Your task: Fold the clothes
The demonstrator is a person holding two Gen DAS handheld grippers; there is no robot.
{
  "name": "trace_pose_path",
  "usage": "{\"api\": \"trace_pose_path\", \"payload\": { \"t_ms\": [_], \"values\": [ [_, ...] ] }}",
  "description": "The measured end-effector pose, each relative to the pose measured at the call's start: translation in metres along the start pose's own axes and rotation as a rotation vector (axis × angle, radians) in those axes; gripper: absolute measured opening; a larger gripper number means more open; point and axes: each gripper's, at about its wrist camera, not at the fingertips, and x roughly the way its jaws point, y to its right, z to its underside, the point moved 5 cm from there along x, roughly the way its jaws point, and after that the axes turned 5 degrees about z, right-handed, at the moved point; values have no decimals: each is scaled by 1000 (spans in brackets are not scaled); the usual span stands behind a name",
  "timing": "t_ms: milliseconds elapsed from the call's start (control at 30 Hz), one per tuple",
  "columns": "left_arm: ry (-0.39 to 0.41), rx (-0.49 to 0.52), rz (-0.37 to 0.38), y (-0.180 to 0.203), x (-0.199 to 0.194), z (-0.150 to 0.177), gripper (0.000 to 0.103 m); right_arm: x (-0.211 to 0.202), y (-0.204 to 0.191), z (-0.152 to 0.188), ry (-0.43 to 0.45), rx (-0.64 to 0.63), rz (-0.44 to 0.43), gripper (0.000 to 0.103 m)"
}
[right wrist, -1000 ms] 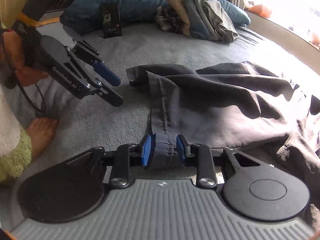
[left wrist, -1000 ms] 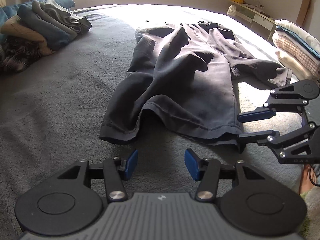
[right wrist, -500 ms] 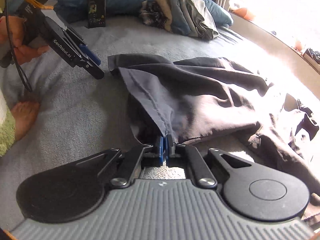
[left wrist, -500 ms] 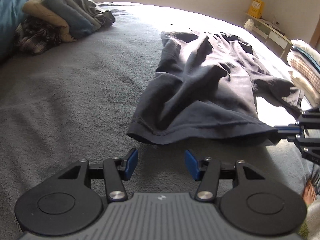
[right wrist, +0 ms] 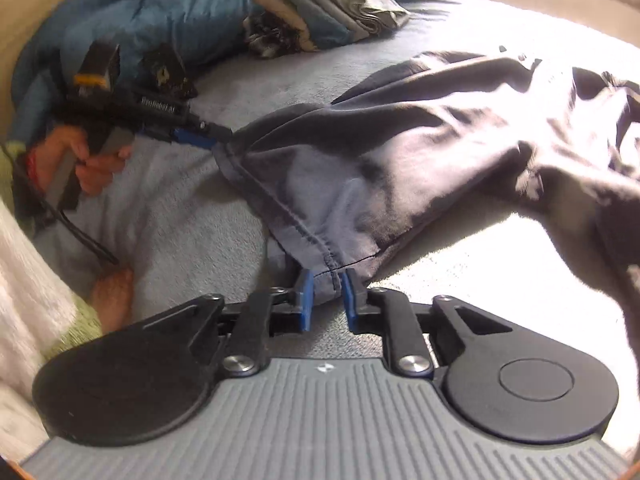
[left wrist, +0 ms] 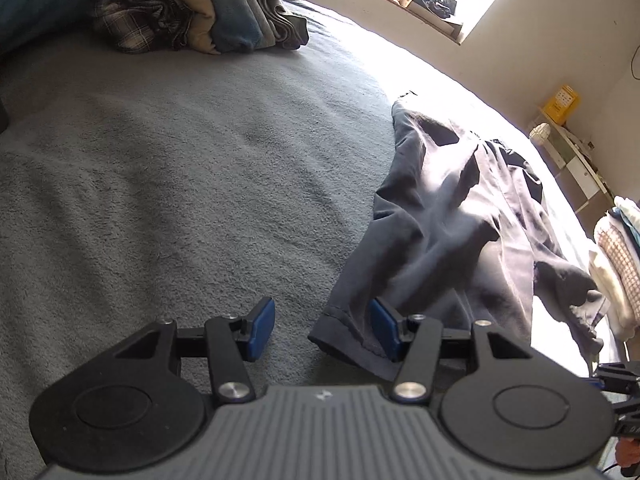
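A grey fleece blanket [left wrist: 168, 184] covers the bed and fills most of both views. On it lie the dark trousers [left wrist: 452, 216], the garment being folded: they sit right of centre in the left wrist view, with the long axis running from the hem at the near edge away toward the sunlit far side of the bed and the wall. The waist end lies in the bright patch far off, the leg hems point toward the cameras. The cloth is rumpled, with deep creases along the legs.

At the head of the bed a blue duvet [right wrist: 168, 12] is bunched up, and against it rests a pile of folded clothes [left wrist: 208, 12] in plaid, tan, blue and grey-green. At the right edge of the left wrist view stands another stack of pale folded clothes [left wrist: 616, 264].

The left gripper [left wrist: 322, 330] is at the near hem corner, its blue pads well apart; the right pad [left wrist: 384, 332] touches the trouser leg, and the hem corner lies between the two fingers, not pinched. In the right wrist view this same gripper [right wrist: 216, 138] meets the far corner of the hem, with the person's left hand [right wrist: 92, 160] on the handle.

The right gripper [right wrist: 326, 296] has its pads close on either side of the gathered hem seam, holding it, and the hem edge runs taut from there across to the left gripper.
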Motion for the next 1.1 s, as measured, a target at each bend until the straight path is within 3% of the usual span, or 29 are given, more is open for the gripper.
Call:
{"api": "trace_pose_path", "payload": {
  "t_ms": [133, 233, 300, 333, 367, 400, 500, 667, 733, 867, 933, 1000, 1100],
  "values": [
    [-13, 42, -4, 4, 10, -2, 51, 11, 34, 0, -53, 335, -79, 45],
    [-16, 52, -8, 6, 16, 0, 40, 34, 44, 6, -110, 533, -150, 45],
    [-42, 36, 1, 8, 19, 1, 15, 50, 45, 13, -144, 623, -188, 44],
    [-60, 24, 8, 9, 21, 1, 9, 53, 44, 13, -142, 641, -205, 36],
    [-78, -21, 33, 9, 22, 0, 4, 56, 43, 14, -139, 657, -222, 15],
    [-95, -114, 84, 7, 20, -4, 4, 54, 42, 11, -130, 660, -230, 9],
    [-100, -338, 218, 6, 7, -18, 3, 40, 42, -1, -88, 669, -260, 4],
    [-50, -374, 289, 18, -36, -39, 3, -8, 52, -23, -43, 704, -321, 4],
    [-69, -357, 272, 19, -42, -38, 3, -22, 53, -24, -59, 702, -332, 4],
    [-134, -277, 139, 6, -33, -18, 4, -20, 57, -10, -127, 694, -277, 6],
    [-167, -240, 112, -3, -21, -7, 9, -8, 59, 3, -164, 699, -242, 6],
    [-200, -229, 68, -13, -11, 3, 21, 3, 64, 16, -195, 713, -204, 6],
    [-178, -206, -8, -27, -13, 11, 23, 11, 69, 33, -219, 754, -177, 8]
  ]
}}
